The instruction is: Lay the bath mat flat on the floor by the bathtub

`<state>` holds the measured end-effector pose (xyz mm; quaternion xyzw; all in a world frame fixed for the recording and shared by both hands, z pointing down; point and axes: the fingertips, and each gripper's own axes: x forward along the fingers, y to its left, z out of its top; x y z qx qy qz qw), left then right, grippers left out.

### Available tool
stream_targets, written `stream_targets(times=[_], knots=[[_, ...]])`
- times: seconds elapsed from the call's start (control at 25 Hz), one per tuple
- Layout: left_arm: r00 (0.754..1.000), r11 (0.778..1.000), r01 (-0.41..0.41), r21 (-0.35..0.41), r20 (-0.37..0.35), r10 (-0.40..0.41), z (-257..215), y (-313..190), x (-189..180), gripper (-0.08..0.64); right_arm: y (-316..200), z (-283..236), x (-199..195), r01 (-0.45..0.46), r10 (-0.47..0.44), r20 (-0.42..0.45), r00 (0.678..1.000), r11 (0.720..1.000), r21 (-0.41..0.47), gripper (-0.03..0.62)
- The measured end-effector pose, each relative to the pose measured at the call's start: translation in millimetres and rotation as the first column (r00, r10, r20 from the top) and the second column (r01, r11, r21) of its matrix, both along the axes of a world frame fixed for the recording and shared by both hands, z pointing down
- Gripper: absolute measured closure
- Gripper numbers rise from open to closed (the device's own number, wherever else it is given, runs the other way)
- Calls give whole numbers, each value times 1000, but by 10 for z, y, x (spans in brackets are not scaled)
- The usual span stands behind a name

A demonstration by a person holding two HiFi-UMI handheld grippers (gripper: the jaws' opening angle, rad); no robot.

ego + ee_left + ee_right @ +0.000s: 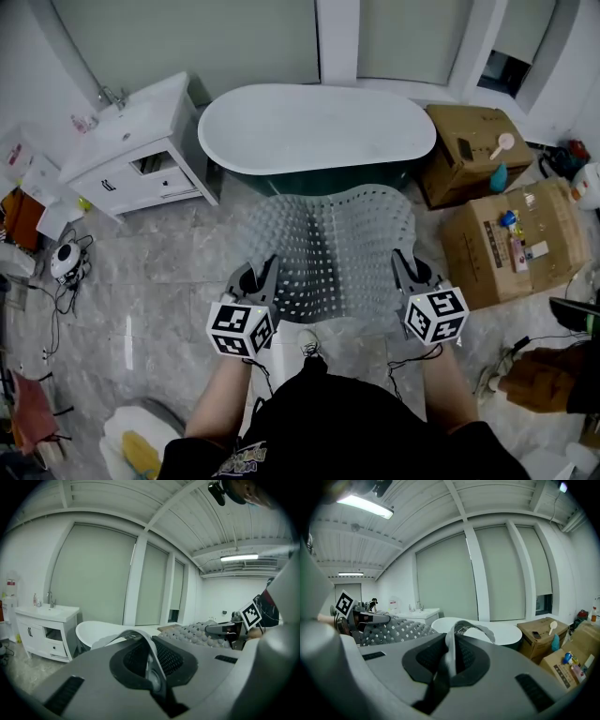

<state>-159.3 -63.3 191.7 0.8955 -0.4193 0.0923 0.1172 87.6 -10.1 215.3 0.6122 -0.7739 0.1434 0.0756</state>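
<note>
Hanging above the floor [159, 272] just before the bathtub [319, 127], the clear studded bath mat [328, 248] was clamped at its near corners by the left gripper [265, 274] and right gripper [401, 268]. Cardboard boxes [473, 150] stood right, a white vanity [141, 155] left.

The head camera is looking steeply down from in front of the bathtub [317, 129], while cameras riding on the left gripper [266, 270] and right gripper [401, 265] are peering closely along their jaws, level toward that bathtub, which all three views are sharing.
</note>
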Motion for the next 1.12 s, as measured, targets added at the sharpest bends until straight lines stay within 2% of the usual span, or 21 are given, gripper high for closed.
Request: stream_targets(times=[0.28, 0.56, 0.84, 1.12], knots=[[1000, 1000, 25, 0, -6, -25, -6, -622, -359, 532, -630, -4, -332, 25, -26, -19, 999, 1000, -10, 563], [999, 999, 43, 10, -1, -43, -1, -1102, -580, 532, -1108, 19, -493, 25, -25, -28, 999, 1000, 2, 563], [999, 998, 52, 17, 1, -52, -16, -1391, -542, 532, -1380, -13, -419, 25, -24, -42, 999, 1000, 18, 563], [995, 995, 100, 22, 0, -100, -74, -1558, -286, 532, -1553, -107, -31, 44, -42, -41, 998, 998, 43, 563]])
